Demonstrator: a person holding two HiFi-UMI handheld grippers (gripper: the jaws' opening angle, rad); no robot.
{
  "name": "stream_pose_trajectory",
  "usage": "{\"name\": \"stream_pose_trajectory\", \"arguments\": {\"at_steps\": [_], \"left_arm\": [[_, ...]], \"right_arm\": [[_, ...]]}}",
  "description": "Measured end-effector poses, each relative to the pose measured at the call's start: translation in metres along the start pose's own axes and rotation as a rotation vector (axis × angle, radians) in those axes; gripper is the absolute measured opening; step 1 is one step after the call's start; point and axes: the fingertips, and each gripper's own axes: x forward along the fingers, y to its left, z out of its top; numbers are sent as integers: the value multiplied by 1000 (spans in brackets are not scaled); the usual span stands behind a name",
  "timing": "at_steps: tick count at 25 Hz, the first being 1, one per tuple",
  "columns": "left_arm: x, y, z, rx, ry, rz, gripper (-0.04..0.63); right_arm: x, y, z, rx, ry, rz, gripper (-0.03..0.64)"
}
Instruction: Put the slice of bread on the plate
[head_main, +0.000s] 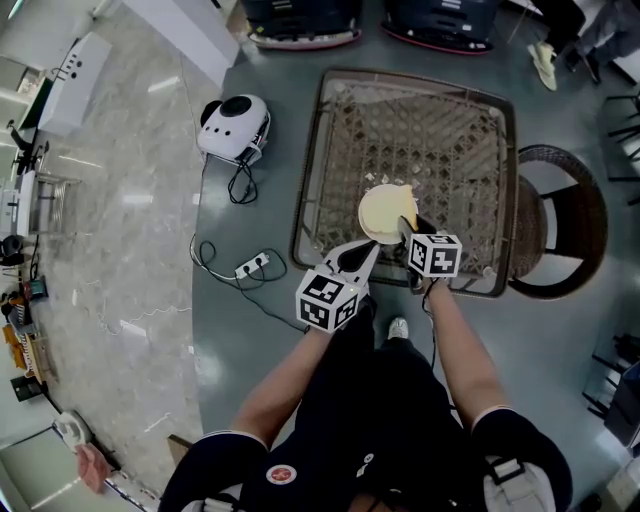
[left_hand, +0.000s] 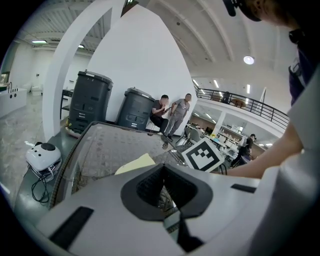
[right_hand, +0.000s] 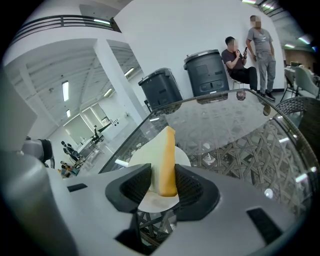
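A round pale plate lies near the front edge of the glass-topped wicker table. My right gripper hovers at the plate's right rim. In the right gripper view the slice of bread stands on edge between the dark pads, crust toward me, and both pads touch it, just over the plate. My left gripper rests at the plate's near left side, shut with nothing in it. In the left gripper view its jaws meet in front of the plate.
A wicker chair stands right of the table. On the floor to the left are a white device and a power strip with cables. Two dark bins and two people are beyond the table's far end.
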Motion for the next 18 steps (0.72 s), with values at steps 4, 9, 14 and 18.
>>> {"name": "stream_pose_trajectory", "arguments": {"at_steps": [4,9,14,18], "left_arm": [[5,-2,0,-1,2,-6,6],[9,-4,3,4,5,-11,6],[11,0,6,-1,-7,-2,6],[9,0,8,-1,-9,-6,6]], "right_arm": [[2,-9,-2,-9,4,-42,135],[6,-19,-7,-40,23,-96,144],[10,-22,-9,-61,40,-98,144],[1,-21,2,-57,8,-98,143]]}}
